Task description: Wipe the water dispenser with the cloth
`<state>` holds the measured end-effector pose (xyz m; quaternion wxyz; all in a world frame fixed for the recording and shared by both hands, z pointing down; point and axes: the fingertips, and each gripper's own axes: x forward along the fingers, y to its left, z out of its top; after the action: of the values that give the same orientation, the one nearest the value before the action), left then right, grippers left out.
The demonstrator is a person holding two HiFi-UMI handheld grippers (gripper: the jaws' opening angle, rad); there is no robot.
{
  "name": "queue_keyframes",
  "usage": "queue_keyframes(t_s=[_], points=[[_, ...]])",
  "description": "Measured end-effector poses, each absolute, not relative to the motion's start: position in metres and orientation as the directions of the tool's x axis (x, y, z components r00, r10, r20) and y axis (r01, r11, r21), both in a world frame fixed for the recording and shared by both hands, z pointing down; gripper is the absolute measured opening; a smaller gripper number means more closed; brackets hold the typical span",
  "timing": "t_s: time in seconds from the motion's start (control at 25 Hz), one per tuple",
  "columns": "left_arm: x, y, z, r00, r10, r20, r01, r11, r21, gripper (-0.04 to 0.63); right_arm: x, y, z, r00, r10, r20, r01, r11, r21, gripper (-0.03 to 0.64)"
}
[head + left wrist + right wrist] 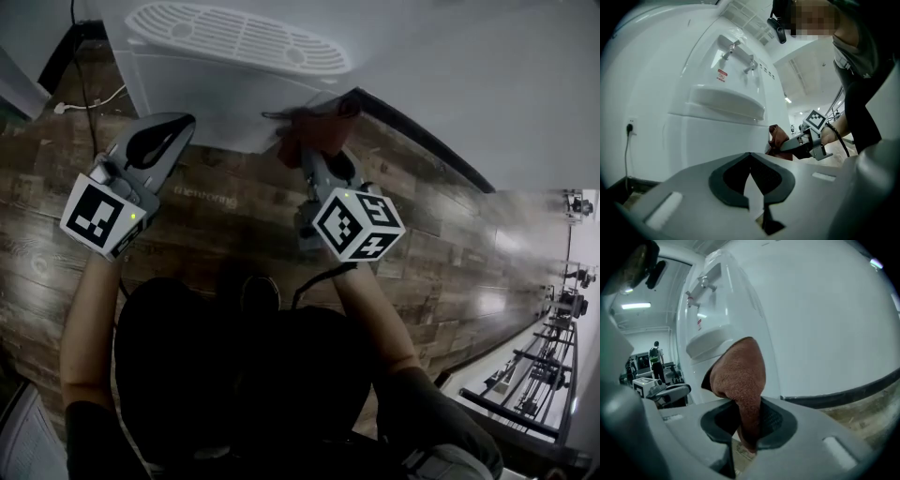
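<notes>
The white water dispenser stands in front of me, with its two taps and drip ledge plain in the left gripper view and the right gripper view. A reddish-brown cloth is pinched in my right gripper, which is shut on it and presses it against the dispenser's lower front corner. The cloth and right gripper also show from the left. My left gripper hangs shut and empty just off the dispenser's lower front.
Wood-pattern floor runs under both grippers. A white wall with a black baseboard stands right of the dispenser. A white cord and plug lie at its left, below a wall outlet. Another person stands far off.
</notes>
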<state>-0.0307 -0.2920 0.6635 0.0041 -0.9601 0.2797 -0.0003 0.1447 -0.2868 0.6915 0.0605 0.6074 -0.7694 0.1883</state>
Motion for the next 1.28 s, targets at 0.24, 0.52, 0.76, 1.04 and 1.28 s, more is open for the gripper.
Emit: queue_keyframes(t_s=[0.24,0.52,0.76,1.04,1.28], points=[[-0.120,-0.293,0.742,0.712,-0.697,0.088,-0.702,-0.709,0.064,0.017,0.038,-0.272,0.757,-0.485,-0.778,0.400,-0.875,0.431,-0.221,0.063],[-0.192,-0.275,0.814,0.613,-0.761,0.211,-0.789,-0.602,0.123,0.017,-0.089,-0.283,0.869,-0.621,-0.557,0.552,-0.769,0.569,-0.291,0.063],[-0.218,-0.266,0.840,0.581,-0.778,0.239,-0.813,-0.565,0.141,0.017,-0.128,-0.310,0.928,-0.587,-0.486,0.648,-0.788,0.527,-0.318,0.063],[-0.221,-0.271,0.828,0.567,-0.797,0.211,-0.824,-0.542,0.167,0.017,-0.130,-0.337,0.909,-0.565,-0.522,0.639,-0.811,0.493,-0.315,0.063],[-0.224,-0.273,0.751,0.556,-0.809,0.190,-0.831,-0.536,0.151,0.017,-0.134,-0.336,0.822,-0.607,-0.550,0.574,-0.793,0.458,-0.400,0.063]])
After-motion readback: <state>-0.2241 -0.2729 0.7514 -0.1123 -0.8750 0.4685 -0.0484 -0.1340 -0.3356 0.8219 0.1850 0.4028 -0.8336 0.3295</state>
